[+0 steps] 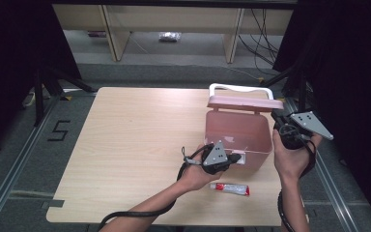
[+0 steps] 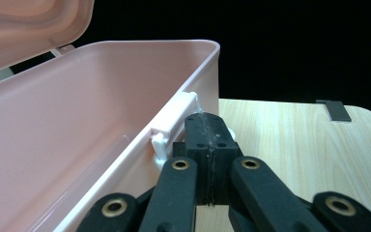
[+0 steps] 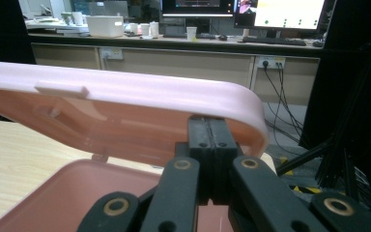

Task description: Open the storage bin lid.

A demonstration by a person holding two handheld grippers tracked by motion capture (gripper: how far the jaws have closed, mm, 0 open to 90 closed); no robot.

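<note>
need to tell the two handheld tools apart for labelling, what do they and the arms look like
Both look alike. The left tool and right tool are black, each topped by a grey three-cornered plate with small holes. Their two black jaws hang on linked bars with brass-coloured pivots. A black cable trails from the left one. The forearms are bare, with no sleeves.

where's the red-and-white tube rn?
High view: the tube lies flat on the table, near its front edge, just in front of the pink box, between the person's forearms.
</note>
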